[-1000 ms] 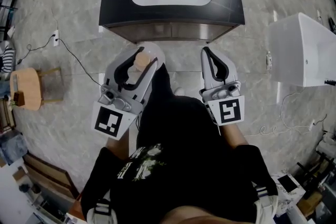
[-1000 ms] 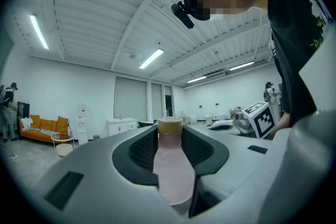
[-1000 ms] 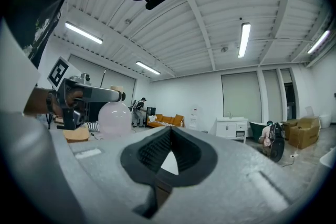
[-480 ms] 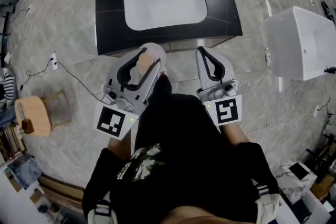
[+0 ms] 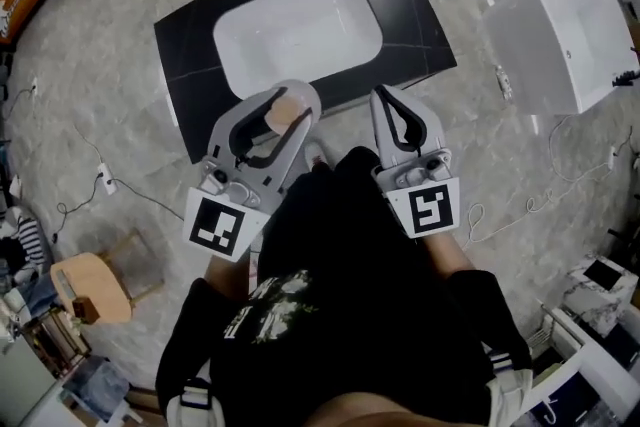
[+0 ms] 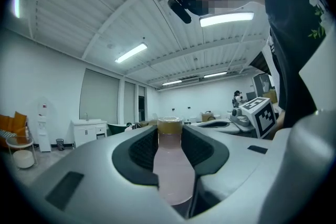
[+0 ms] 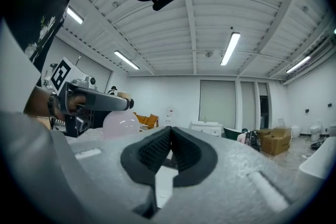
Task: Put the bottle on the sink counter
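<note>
The left gripper point(image 5: 285, 95) is holding a pale pink bottle point(image 6: 170, 165) with a tan cap, its fingers point(image 6: 207, 147) clamping it on both sides, the cap lying toward the fingertips; the bottle is hanging in the air, not yet on the black tabletop point(image 5: 420, 25), at 6 o'clock from the white basin point(image 5: 300, 30); the right gripper point(image 5: 384, 97), at 3 o'clock from the left, is carrying nothing, its fingers pressing together; a white tub point(image 5: 550, 35) is sitting on the floor at 2 o'clock.

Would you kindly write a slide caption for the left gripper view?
Left gripper clamping a tan-capped, pale pink bottle between its jaws.
</note>
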`<state>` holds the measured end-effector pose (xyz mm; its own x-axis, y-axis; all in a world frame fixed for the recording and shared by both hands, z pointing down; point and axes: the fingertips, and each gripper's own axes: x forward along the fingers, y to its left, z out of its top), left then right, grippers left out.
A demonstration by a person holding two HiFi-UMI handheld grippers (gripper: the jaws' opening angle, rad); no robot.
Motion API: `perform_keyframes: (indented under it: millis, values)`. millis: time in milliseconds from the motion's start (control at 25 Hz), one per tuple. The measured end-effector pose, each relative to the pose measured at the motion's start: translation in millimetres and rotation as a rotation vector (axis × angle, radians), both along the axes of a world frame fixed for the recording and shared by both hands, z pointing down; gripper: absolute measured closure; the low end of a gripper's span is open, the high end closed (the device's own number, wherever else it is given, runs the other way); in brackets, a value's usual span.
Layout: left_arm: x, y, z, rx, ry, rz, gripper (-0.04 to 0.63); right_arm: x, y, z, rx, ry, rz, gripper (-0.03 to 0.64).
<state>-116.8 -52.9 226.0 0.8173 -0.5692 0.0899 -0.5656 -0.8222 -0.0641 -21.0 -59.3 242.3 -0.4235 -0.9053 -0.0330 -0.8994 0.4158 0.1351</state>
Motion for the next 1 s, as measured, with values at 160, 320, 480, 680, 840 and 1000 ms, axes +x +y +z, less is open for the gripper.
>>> perform_keyframes:
  millis: [160, 320, 480, 680, 840, 1000]
  values:
    - [4.9, -29.3, 11.3, -0.032, 0.019, 0.030, 0.449, 20.3, -15.3, 6.8, -0.009, 0.041, 0.075, 0.621]
    - [21.4, -45.7, 14.8, 0.018, 0.013, 0.040, 0.449, 44.4, -29.7, 16.2, -0.032, 0.066, 0.111, 0.621]
    - [35.6, -62.4, 17.9, -0.011, 0.003, 0.015, 0.449, 51.9, -58.0, 19.1, -0.044, 0.030, 0.071, 0.621]
    - [60.5, -110.4, 22.2, -0.008, -0.023, -0.037, 0.449, 66.0, -116.7, 32.7, -0.063, 0.010, -0.018, 0.621]
    - [103.8, -150.8, 28.2, -0.028, -0.029, -0.072, 0.449, 102.4, -154.5, 42.9, -0.095, 0.022, -0.085, 0.621]
    - [138.7, -183.6, 34.4, -0.031, -0.028, -0.110, 0.449, 134.7, -192.2, 51.4, -0.093, 0.037, -0.129, 0.621]
